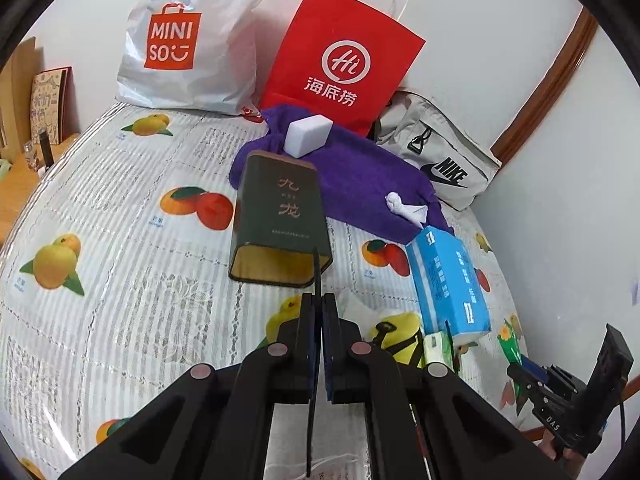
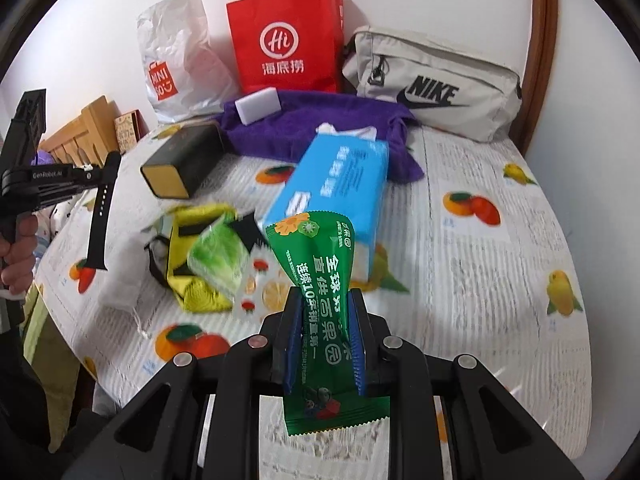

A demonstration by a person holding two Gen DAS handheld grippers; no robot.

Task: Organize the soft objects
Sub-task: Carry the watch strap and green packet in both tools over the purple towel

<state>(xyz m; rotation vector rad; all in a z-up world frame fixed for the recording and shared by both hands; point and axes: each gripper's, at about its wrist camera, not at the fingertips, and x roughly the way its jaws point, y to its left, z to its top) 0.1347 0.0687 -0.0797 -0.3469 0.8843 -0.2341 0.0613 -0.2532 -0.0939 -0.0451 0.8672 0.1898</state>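
We have the green snack packet [image 2: 316,280] pinched in our right claw [image 2: 324,344] and a black strap [image 2: 100,216] in our left claw [image 1: 319,344]; most soft items lie unsorted on the bed [image 2: 500,280].

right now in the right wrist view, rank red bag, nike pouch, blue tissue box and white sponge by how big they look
1. Nike pouch, red bag and blue tissue box: look alike; the box is nearer, so unsure.
2. White sponge, clearly smallest.

My right side shows open bedspread [image 2: 500,280]; ahead, the blue tissue box [image 2: 336,188] blocks me, dark tin [image 2: 184,164] and yellow pouch [image 2: 192,240] crowding left.
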